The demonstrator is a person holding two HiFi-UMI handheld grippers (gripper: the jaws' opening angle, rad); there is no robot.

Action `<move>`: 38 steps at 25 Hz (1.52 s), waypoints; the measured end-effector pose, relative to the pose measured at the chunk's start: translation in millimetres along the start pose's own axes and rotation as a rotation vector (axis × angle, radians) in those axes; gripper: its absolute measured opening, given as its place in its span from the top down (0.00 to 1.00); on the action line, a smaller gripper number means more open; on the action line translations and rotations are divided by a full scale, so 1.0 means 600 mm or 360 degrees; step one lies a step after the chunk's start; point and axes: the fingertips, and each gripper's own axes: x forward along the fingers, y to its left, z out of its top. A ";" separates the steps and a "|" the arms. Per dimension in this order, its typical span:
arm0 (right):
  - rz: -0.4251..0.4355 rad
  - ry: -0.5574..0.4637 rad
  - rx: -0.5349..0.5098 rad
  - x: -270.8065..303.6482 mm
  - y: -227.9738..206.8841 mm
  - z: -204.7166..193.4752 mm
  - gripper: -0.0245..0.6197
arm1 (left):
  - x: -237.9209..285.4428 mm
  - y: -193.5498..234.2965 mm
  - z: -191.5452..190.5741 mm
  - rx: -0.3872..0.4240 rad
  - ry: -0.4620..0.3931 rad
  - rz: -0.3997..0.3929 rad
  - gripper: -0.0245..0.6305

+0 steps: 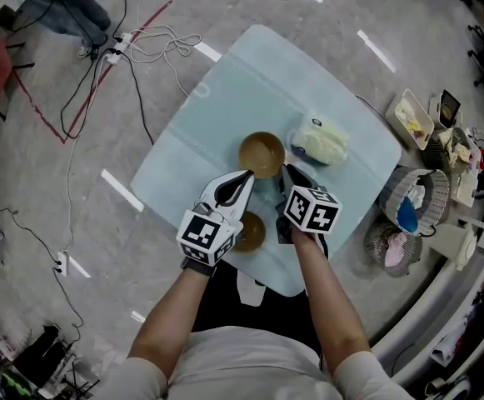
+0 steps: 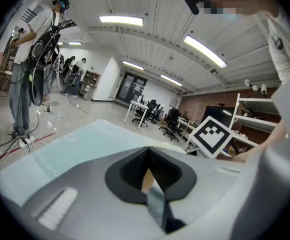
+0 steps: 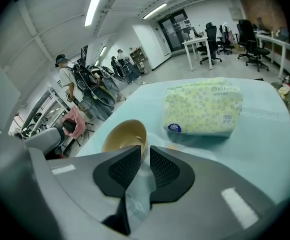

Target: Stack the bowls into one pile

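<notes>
Two tan bowls sit on the pale blue tablecloth (image 1: 192,152). The far bowl (image 1: 261,154) (image 3: 122,136) stands upright at the middle. My right gripper (image 1: 285,170) (image 3: 145,151) straddles its right rim, jaws nearly together, shut on that rim. The near bowl (image 1: 251,232) lies below it, partly hidden under my left gripper's marker cube. My left gripper (image 1: 248,176) (image 2: 147,150) points at the far bowl's lower-left rim, its tips touching. Only a tan sliver shows in the gap behind the tips.
A yellow-white tissue pack (image 1: 319,142) (image 3: 203,106) lies just right of the far bowl. Baskets and clutter (image 1: 412,202) crowd the floor past the table's right edge. Cables (image 1: 154,44) run over the floor at the upper left. People stand in the background.
</notes>
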 end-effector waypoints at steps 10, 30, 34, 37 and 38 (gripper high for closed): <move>0.0009 0.0039 0.0054 0.012 0.002 0.008 0.88 | -0.001 0.008 -0.001 -0.0012 -0.0009 -0.0001 0.95; 0.0019 0.0101 0.0278 -0.017 0.001 0.018 0.93 | -0.041 -0.006 0.031 -0.0018 -0.0028 0.0058 0.95; 0.0043 0.0108 0.0257 -0.054 0.015 0.018 0.93 | -0.062 -0.029 0.047 -0.0016 -0.0037 0.0074 0.95; 0.0064 0.0113 0.0243 -0.080 0.024 0.016 0.93 | -0.076 -0.046 0.057 -0.0011 -0.0046 0.0088 0.95; 0.0072 0.0116 0.0237 -0.088 0.027 0.015 0.93 | -0.081 -0.052 0.059 -0.0010 -0.0048 0.0093 0.95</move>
